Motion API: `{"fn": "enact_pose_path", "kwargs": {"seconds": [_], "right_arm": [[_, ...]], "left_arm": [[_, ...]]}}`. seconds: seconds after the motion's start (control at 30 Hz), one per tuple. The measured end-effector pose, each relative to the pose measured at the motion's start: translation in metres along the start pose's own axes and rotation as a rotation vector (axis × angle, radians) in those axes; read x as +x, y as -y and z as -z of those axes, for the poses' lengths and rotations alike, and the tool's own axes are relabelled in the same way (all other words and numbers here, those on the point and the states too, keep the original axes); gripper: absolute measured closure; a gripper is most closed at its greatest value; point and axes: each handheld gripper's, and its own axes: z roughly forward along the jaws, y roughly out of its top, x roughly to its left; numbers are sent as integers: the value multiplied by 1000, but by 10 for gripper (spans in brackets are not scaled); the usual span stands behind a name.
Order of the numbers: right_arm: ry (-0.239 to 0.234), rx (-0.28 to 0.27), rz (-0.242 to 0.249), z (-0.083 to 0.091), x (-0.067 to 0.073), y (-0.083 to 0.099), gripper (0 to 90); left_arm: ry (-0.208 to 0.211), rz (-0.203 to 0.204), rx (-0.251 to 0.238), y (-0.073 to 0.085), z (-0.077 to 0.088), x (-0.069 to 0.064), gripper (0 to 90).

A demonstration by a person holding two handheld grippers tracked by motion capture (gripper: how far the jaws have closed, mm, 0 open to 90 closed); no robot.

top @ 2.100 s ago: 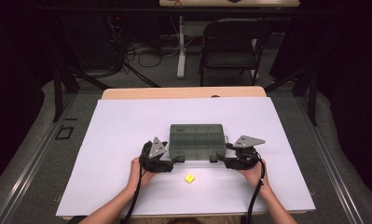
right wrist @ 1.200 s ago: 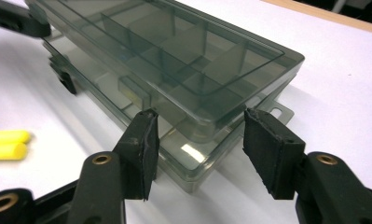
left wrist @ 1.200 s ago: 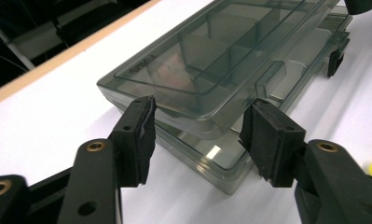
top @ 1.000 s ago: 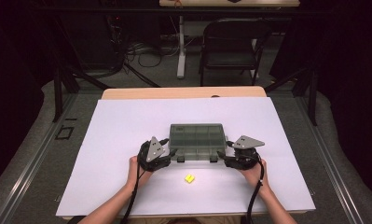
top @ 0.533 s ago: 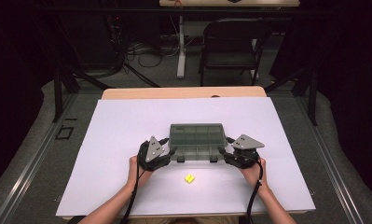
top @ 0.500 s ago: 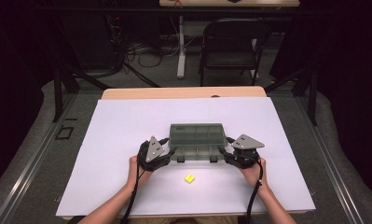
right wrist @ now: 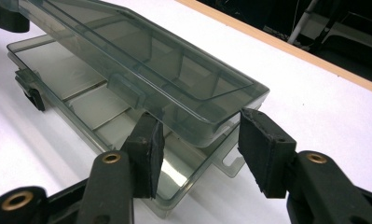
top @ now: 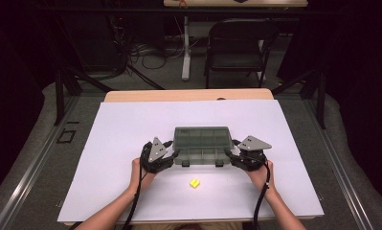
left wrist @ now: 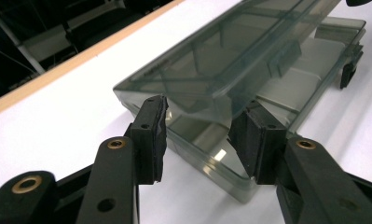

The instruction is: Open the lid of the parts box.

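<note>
Item: clear compartment box (top: 201, 143) at mid-table on the white sheet (top: 107, 158), with a yellow piece (top: 194, 183) just in front, seen from the high view. The gripper views add that its lid (left wrist: 230, 51) stands partly raised above the tray. Left gripper (top: 165, 154) and right gripper (top: 236, 155), hands low and angled inward, each straddle a lid corner; jaws just closing, pads at the lid's edges, grip uncertain.

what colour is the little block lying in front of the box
Yellow. The block shows best in the high view, on the white table cover just near of the box.
</note>
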Motion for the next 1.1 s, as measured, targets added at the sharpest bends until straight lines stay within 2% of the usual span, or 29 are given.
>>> {"fn": "enact_pose_path", "kwargs": {"seconds": [0.27, 0.6, 0.87, 1.1], "right_arm": [[11, -31, 5, 3, -1, -7, 503], [22, -55, 11, 1, -7, -19, 522], [34, -72, 9, -2, -13, -28, 551], [47, -82, -17, -5, -18, -32, 605]], "left_arm": [[-17, 3, -26, -8, 0, 3, 570], [-14, 27, -55, -16, 0, 14, 624], [-2, 66, -88, -20, -1, 24, 675], [-5, 88, -110, -25, -3, 30, 706]]}}
